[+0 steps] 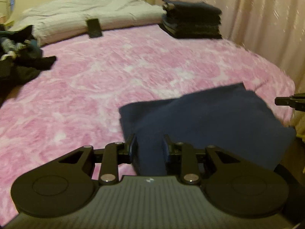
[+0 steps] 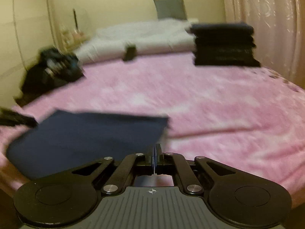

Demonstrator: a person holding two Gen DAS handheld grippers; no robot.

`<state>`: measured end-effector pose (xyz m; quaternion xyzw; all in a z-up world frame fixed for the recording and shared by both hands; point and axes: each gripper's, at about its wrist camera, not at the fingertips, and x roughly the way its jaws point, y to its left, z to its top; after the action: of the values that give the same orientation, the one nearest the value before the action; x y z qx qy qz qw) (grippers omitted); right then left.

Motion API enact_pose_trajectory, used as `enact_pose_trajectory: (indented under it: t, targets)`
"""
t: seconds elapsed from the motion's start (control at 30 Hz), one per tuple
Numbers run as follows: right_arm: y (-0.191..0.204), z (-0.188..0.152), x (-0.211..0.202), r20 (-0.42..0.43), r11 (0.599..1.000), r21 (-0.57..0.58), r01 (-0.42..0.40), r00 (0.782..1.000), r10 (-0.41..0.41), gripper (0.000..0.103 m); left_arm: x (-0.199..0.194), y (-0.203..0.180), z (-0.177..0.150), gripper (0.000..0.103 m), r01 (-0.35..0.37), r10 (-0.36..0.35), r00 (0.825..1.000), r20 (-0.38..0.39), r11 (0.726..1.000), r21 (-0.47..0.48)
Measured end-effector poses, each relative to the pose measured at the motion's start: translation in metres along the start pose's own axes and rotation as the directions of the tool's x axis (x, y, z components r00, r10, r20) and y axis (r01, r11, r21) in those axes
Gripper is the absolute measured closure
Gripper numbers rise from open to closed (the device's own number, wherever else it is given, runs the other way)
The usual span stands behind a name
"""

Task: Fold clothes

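Observation:
A folded navy blue cloth [image 1: 209, 118] lies near the front edge of the pink bed [image 1: 114, 80]. My left gripper [image 1: 149, 143] is partly closed, with the cloth's near edge bunched between its fingers. In the right wrist view the same cloth [image 2: 85, 137] lies front left, and my right gripper [image 2: 156, 150] has its jaws together on the cloth's right corner. The right gripper's tip [image 1: 286, 101] shows at the right edge of the left wrist view. The left gripper's tip [image 2: 17, 119] shows at the left edge of the right wrist view.
A stack of folded dark clothes [image 1: 190, 21] stands at the far right of the bed, also in the right wrist view [image 2: 223, 43]. A heap of unfolded dark clothes [image 1: 17, 57] lies far left. A dark phone-like object [image 1: 93, 27] rests by the white duvet [image 1: 91, 11]. Curtains [image 1: 257, 19] hang at right.

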<state>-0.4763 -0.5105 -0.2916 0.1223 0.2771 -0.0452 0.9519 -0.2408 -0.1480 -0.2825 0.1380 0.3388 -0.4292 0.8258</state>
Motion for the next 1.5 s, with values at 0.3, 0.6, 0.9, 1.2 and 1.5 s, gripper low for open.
enact_pose_trajectory:
  t: [0.3,0.6,0.9,1.2,1.5]
  targets:
    - [0.044,-0.031,0.036,-0.12,0.976,-0.004,-0.218,0.969,0.216,0.058,-0.017,-0.02,-0.047,0.077,0.041,-0.041,0.999,-0.013,0.999,-0.001]
    - [0.084,-0.021,-0.007,-0.051,0.963,-0.119,-0.243,0.97,0.239,0.058,-0.036,-0.022,-0.047,0.08,0.013,-0.013,0.999,0.029,1.0,-0.003]
    - [0.139,-0.05,0.042,-0.245,0.894,-0.25,-0.373,0.917,0.314,0.051,-0.044,-0.038,-0.078,0.079,-0.01,0.008,0.999,0.039,0.998,0.055]
    - [0.079,-0.039,0.018,-0.212,0.96,-0.046,-0.276,0.942,0.26,0.051,-0.047,-0.037,-0.072,0.077,-0.014,0.012,1.0,0.025,0.998,0.067]
    - [0.095,0.007,0.035,-0.165,0.954,-0.174,-0.245,0.962,0.217,0.051,-0.027,-0.042,-0.013,0.078,-0.004,-0.003,0.999,0.04,0.986,0.169]
